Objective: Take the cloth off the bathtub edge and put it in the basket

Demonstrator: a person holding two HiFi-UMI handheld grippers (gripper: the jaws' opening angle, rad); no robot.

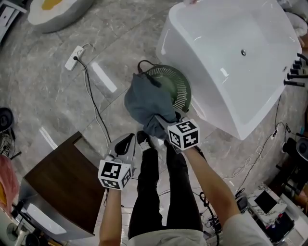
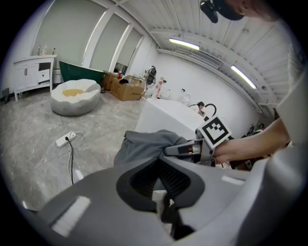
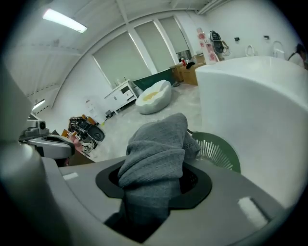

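A grey cloth [image 1: 144, 101] hangs bunched from my right gripper [image 1: 161, 124], which is shut on it. It dangles over the left rim of the round green basket [image 1: 182, 85] on the floor, beside the white bathtub [image 1: 231, 62]. In the right gripper view the cloth [image 3: 159, 158] fills the jaws of the right gripper [image 3: 154, 192], with the basket [image 3: 219, 150] just behind it and the bathtub [image 3: 260, 105] to the right. My left gripper [image 1: 130, 140] hovers lower left of the cloth, jaws together and empty. The left gripper view shows the cloth [image 2: 144, 144] ahead, apart from the left gripper [image 2: 159, 178].
A white power strip [image 1: 74, 57] and its black cable lie on the grey floor to the left. A brown cabinet [image 1: 67, 182] stands at lower left. A round white and yellow cushion [image 1: 50, 12] lies far left. Loose cables and devices [image 1: 269, 206] lie at lower right.
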